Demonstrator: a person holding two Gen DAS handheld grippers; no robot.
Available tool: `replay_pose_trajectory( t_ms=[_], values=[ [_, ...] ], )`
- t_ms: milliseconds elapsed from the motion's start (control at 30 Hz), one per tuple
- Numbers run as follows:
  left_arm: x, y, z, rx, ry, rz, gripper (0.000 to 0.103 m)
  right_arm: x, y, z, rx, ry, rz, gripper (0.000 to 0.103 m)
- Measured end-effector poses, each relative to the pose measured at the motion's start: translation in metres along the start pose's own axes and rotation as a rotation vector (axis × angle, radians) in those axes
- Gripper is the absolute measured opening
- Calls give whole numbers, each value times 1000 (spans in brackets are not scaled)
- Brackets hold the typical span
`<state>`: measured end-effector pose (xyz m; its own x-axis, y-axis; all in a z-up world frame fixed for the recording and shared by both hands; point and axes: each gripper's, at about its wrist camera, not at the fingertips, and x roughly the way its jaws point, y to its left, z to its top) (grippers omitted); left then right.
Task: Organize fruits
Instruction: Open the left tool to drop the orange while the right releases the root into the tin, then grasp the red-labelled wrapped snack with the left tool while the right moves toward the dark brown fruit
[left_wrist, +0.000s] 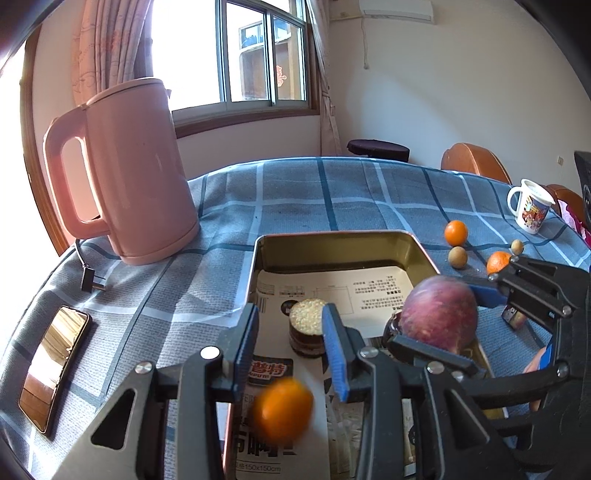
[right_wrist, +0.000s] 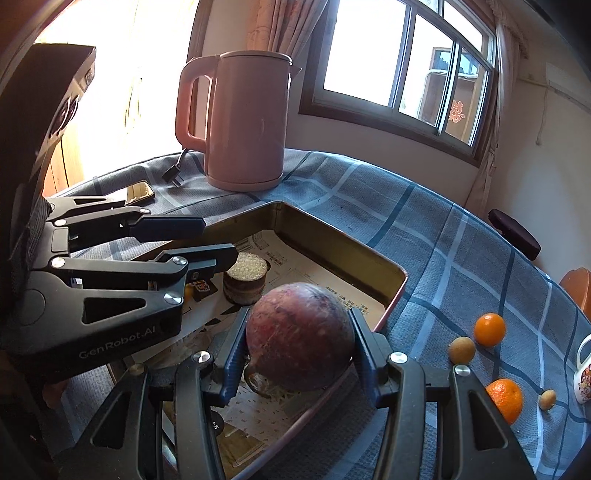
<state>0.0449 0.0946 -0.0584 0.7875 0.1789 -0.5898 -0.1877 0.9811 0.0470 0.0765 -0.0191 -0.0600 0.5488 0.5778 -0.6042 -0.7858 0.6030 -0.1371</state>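
**Purple fruit held over the tin while a small orange drops free**

The right gripper (right_wrist: 295, 345) has its fingers clamped on a round purple fruit (right_wrist: 299, 338), one pad on each flank, its stem end toward the camera. The fruit hangs above the near right corner of the open metal tin (right_wrist: 343, 254), so the coming move looks like a short lowering straight down onto the paper lining.

The left gripper (left_wrist: 290, 332) hovers over the tin's near left part with its fingers parted and nothing pressed between them. A blurred small orange (left_wrist: 282, 410) sits below them at 6 o'clock, apparently falling into the tin.

On the worktop (right_wrist: 443, 236), at 3 o'clock from the held fruit, more oranges (right_wrist: 489, 328) and small brown fruits (right_wrist: 461, 350) wait, nearer the right hand.
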Motion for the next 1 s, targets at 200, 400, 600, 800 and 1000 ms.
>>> replay_pose_trajectory(
  t_ms=[200,400,600,800,1000],
  values=[
    [-11,2,-1,-24,-58,27,73,-6,6,-2,-30,-19,0,79],
    [-25,-4,3,-54,-116,2,74,-40,-14,-11,5,-83,-32,79],
    [-37,-35,12,-17,-158,-51,82,-87,-64,-30,100,-144,-121,80],
    [-34,-86,16,73,-151,-126,86,-105,-119,-59,234,-119,-299,81],
    [-23,-136,15,165,-118,-186,88,-110,-155,-87,348,-85,-377,81]
  ],
)
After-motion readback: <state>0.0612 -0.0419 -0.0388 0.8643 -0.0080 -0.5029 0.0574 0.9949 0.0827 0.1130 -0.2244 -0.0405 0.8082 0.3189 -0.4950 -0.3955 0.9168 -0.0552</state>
